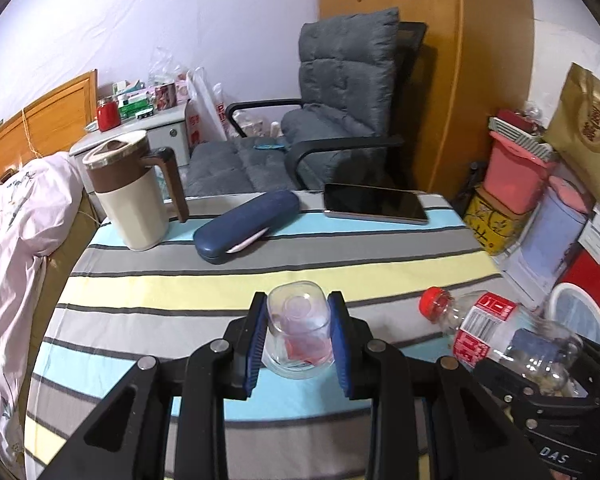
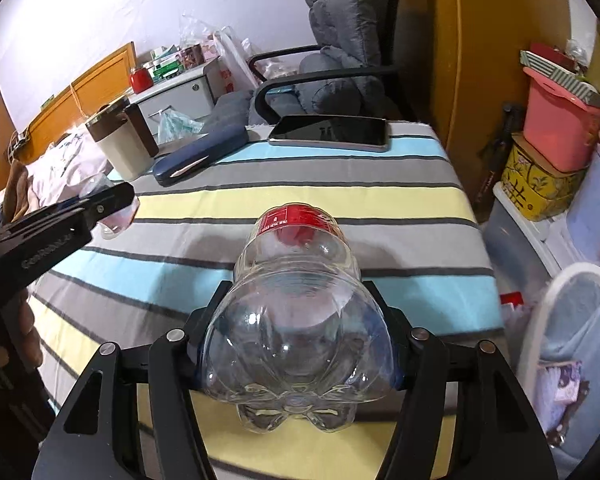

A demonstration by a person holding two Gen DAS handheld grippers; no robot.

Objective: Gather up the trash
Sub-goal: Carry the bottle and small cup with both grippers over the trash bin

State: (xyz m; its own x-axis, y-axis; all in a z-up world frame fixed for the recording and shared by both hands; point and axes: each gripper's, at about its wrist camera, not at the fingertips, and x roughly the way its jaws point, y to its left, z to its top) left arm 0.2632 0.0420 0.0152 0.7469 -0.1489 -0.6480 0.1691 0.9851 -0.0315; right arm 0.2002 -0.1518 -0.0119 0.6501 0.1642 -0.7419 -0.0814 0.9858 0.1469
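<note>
So we've got both hands full here. Our left tool (image 1: 298,340) is pinching a small clear plastic cup (image 1: 298,330) between its blue pads, with something pinkish-red inside it, held just above the striped worktop (image 1: 260,272). Our right tool (image 2: 300,344) is clamped on the fat bottom end of an empty clear plastic bottle (image 2: 296,320), the kind with a red cap and red label.

The thing that matters next: the bin (image 2: 572,320), white rim with a bluish liner, sits off the right edge of the worktop and lower down, right next to our right tool. The bottle's long axis points straight out ahead along the fingers, cap away from us, so we reckon the right hand swings right and tips it in first, since it's clearly the nearer one. The left has to cross over the worktop to get there.

Count: one cup, one bottle, one bin, so two bits of trash, both already in hand. Staying put on the worktop, we'd guess: one jug (image 1: 134,192), one blue glasses case (image 1: 246,224) with a pen (image 1: 246,243) leaning on it, one phone (image 1: 374,203)
</note>
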